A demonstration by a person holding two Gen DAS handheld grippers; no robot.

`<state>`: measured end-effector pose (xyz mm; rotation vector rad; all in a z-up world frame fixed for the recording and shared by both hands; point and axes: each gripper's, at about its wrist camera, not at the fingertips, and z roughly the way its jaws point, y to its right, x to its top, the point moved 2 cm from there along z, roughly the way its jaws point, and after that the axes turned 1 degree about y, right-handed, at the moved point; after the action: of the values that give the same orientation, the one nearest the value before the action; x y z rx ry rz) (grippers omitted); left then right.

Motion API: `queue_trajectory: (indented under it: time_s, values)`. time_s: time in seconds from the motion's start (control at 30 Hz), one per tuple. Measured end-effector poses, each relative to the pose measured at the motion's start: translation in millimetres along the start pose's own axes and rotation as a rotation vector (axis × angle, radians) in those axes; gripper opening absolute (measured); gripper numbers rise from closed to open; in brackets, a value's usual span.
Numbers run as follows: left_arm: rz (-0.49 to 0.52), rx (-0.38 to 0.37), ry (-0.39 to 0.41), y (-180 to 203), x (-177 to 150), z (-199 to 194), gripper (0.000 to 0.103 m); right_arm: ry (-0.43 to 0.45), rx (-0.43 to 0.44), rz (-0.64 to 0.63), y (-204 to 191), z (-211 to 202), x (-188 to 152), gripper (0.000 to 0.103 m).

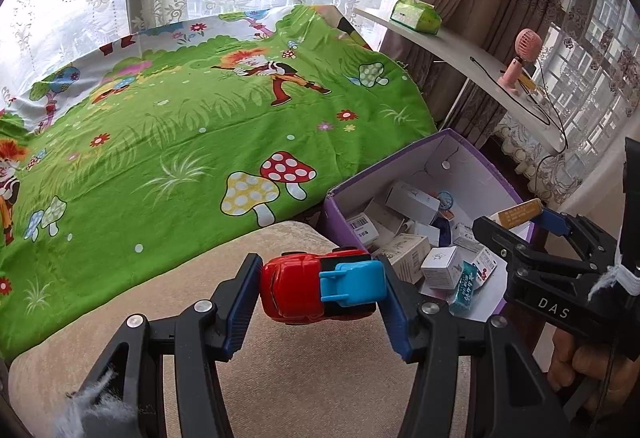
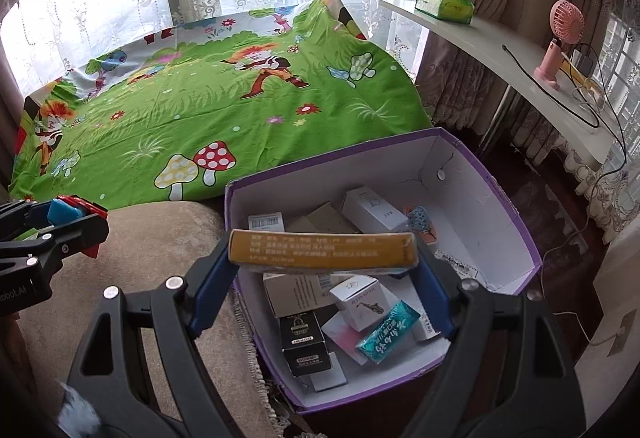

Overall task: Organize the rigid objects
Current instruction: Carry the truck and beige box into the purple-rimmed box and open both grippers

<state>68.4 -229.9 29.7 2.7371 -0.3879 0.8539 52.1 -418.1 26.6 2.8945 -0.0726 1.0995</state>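
Right gripper [image 2: 324, 258] clamps yellow box [image 2: 322, 252] over purple bin [image 2: 492, 177], many boxes already inside. Left gripper [image 1: 320, 290], 9 o'clock, grips toy car [image 1: 316, 288]; both await drop.

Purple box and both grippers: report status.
Left gripper shut on red toy car, over beige cushion. Right gripper shut on yellow box, above open purple box. Nothing in the way.
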Motion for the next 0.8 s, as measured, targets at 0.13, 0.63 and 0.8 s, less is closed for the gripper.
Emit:
queue_trajectory:
  time_s: [0.13, 0.63, 0.8]
  values:
    - [0.019, -0.015, -0.019, 12.9, 1.2, 10.7, 0.057, -0.009, -0.02, 0.017, 15.8, 1.8, -5.3, 0.084]
    - [0.089, -0.061, -0.059, 60.0, 12.8, 46.9, 0.057, -0.044, -0.112, 0.094, 70.8, 13.3, -15.2, 0.084]
    - [0.109, -0.072, -0.071, 71.3, 15.5, 56.9, 0.057, -0.056, -0.126, 0.113, 82.1, 17.7, -16.8, 0.084]
